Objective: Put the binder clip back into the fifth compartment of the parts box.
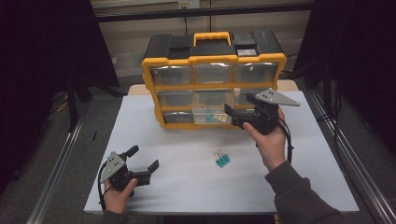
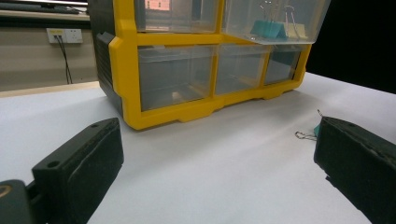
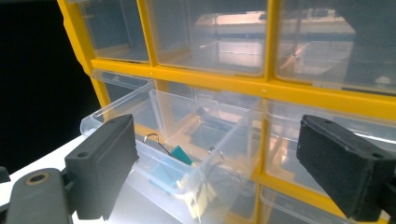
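Nearby, loose binder clip (image 1: 222,158) beside organizer (image 1: 214,74).

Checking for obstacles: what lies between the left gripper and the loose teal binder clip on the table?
Nothing: in the high view, bare white table separates the open left gripper from the teal binder clip.

The organizer (image 1: 214,79) stands at the table's (image 1: 196,191) far edge and blocks passage there. Its middle drawer (image 1: 211,112) is pulled out toward the person, jutting over the table in front of the organizer; clips (image 3: 180,156) lie inside it. The right gripper (image 1: 243,116) hangs with jaws spread just beside that drawer's right side. In front of the organizer, a teal clip (image 1: 222,159) is the lone obstacle on the open sheet. The left gripper (image 1: 142,161), jaws apart, sits well in front and left of the organizer, with bare surface between.
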A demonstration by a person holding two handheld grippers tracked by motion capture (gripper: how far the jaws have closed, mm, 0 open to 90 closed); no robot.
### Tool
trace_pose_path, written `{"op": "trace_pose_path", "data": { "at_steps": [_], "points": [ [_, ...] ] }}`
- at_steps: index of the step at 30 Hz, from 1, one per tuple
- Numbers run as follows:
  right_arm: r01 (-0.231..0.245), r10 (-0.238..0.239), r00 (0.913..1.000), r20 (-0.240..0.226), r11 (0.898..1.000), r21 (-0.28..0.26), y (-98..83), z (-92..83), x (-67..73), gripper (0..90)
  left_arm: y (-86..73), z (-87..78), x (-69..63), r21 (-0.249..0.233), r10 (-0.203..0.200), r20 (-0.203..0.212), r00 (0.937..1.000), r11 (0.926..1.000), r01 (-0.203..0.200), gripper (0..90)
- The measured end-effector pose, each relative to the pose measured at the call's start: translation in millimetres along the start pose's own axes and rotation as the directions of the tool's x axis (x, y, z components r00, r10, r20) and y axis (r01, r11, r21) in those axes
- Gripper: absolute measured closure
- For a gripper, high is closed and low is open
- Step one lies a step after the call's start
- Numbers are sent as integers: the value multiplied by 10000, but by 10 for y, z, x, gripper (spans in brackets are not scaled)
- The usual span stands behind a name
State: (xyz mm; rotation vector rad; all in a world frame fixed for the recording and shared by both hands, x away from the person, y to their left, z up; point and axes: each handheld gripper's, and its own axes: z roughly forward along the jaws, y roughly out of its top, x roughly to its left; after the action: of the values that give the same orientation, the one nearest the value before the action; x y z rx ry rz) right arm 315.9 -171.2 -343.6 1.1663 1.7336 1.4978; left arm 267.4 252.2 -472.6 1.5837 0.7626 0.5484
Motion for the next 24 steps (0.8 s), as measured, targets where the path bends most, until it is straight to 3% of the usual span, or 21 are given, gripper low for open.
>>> {"op": "trace_pose_path", "data": {
  "at_steps": [10,24],
  "points": [
    [15,-15,9999,-154,10000,-23,-144,-163,-55,95,0,0,0,23,13,-6,10000,10000,-13,15],
    [28,-16,9996,-283,9991,427,-482,-202,-53,58,4,-4,-6,-5,9,-145,9999,10000,-9,15]
  ]
}}
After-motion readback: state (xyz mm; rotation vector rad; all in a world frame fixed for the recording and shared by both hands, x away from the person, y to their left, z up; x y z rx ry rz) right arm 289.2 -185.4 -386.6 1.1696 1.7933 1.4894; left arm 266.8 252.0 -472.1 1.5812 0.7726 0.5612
